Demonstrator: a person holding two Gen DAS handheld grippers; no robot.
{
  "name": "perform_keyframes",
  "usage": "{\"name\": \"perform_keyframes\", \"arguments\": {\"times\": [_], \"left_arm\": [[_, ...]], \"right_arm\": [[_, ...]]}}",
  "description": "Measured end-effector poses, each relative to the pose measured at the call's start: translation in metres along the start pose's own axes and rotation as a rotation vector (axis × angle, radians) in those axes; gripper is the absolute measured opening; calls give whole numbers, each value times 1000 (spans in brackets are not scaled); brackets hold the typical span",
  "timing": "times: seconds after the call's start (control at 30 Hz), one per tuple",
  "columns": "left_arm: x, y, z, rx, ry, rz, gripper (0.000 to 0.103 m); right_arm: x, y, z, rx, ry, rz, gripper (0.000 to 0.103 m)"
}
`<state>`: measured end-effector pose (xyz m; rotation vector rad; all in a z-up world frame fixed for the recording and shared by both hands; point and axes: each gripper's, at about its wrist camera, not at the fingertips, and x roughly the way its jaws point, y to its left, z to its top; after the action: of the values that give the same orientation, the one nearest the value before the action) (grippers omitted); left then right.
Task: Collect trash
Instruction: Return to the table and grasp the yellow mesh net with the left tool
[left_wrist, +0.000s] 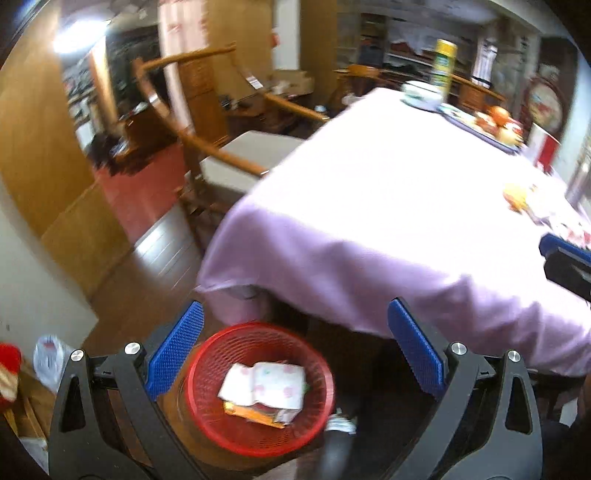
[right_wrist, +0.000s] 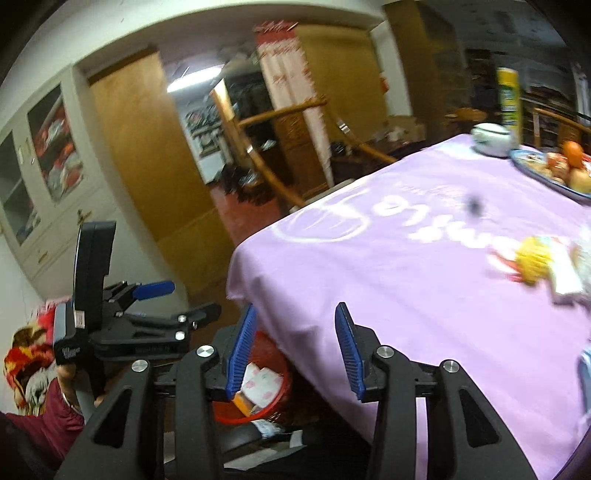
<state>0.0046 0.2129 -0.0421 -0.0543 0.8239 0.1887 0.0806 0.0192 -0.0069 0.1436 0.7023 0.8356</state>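
Down at the six o'clock of the left wrist view, the red mesh wastebasket (left_wrist: 258, 387) stands on the dark floor just beside the draped table corner, holding a white wrapper with pink spots (left_wrist: 264, 384) on top of an orange packet (left_wrist: 255, 413). The left gripper (left_wrist: 295, 354) hangs above it with its blue pads (left_wrist: 175, 354) spread wide and nothing between them. The lilac tablecloth (left_wrist: 369, 192) overhangs the basket's far side, so the table edge stands between the basket and the tabletop.

In the right wrist view the right gripper (right_wrist: 295, 354) is parted about halfway, empty, its left pad over the basket rim and its right pad over the cloth edge. More trash lies on the cloth near three o'clock: a yellow crumpled wrapper (right_wrist: 532, 262) touching a white paper scrap (right_wrist: 565, 273). Toward one o'clock sit a white lidded bowl (right_wrist: 491, 138), a tall yellow can (right_wrist: 509, 98) behind it, and a blue plate of fruit (right_wrist: 561, 173); these are blurred.

A wooden chair (left_wrist: 207, 147) stands at the table's far-left side, around eleven o'clock in the left view. At nine o'clock in the right view the left gripper's body is held by a hand (right_wrist: 68, 384) in a maroon sleeve (right_wrist: 48, 424), with a glass-fronted cabinet (right_wrist: 40, 155) behind on the wall.
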Motion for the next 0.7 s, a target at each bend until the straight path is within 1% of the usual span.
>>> {"name": "perform_keyframes", "arguments": {"times": [0.03,0.07,0.13,0.17,0.27,0.33,0.37,0.43,0.47,0.57,0.7], "left_arm": [[-1,-8,2,16,-3,-5,96],[-3,-27,5,48,-8,-16,96],[-4,-48,9,85,-12,-32,96],[-5,-63,12,107,-17,-46,96],[-8,-101,18,160,-30,-88,96],[-8,-125,20,194,-37,-113,96],[-7,-134,19,206,-40,-123,96],[-4,-158,21,229,-41,-149,96],[-1,-171,22,241,-39,-165,96],[10,-202,26,281,-24,-194,96],[23,-233,33,338,-14,-205,96]], "right_arm": [[-10,-9,-2,13,-22,-13,49],[-18,-16,-4,22,-40,-26,50],[-34,-31,-7,41,-74,-53,56],[-46,-42,-11,56,-97,-71,58],[-70,-70,-20,97,-145,-123,68],[-87,-90,-28,122,-178,-176,81],[-92,-98,-31,129,-189,-194,84],[-103,-115,-35,145,-214,-245,96],[-110,-125,-39,153,-227,-287,97],[-120,-150,-44,166,-241,-397,97],[-132,-191,-50,238,-249,-459,97]]}}
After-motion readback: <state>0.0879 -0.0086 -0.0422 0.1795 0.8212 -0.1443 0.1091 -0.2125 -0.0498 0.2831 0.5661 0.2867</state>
